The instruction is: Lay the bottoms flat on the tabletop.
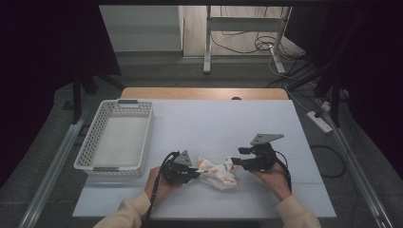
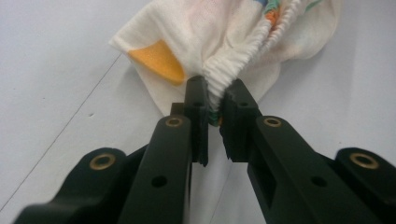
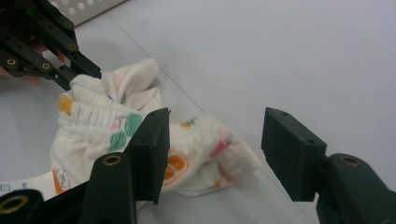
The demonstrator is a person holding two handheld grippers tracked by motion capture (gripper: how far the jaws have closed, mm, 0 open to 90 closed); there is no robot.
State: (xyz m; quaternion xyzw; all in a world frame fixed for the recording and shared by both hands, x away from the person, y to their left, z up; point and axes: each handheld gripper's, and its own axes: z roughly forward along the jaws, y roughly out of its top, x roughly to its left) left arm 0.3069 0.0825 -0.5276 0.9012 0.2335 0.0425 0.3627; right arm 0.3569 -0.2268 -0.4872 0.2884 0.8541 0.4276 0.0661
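My left gripper (image 2: pixel 214 116) pinches the elastic hem of the small cloth (image 1: pixel 217 172) on the table (image 1: pixel 228 123) while my right gripper (image 3: pixel 215 154) stands open beside it, ready to regrasp.

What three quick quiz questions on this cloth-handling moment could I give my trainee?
1. True or false: the left gripper is shut on the elastic edge of the white printed cloth garment.
2. Do the right gripper's jaws stand open or shut?
3. On which side of the table, in the high view, is the white perforated plastic basket?

Key: 1 true; 2 open, pads off the garment; 3 left.
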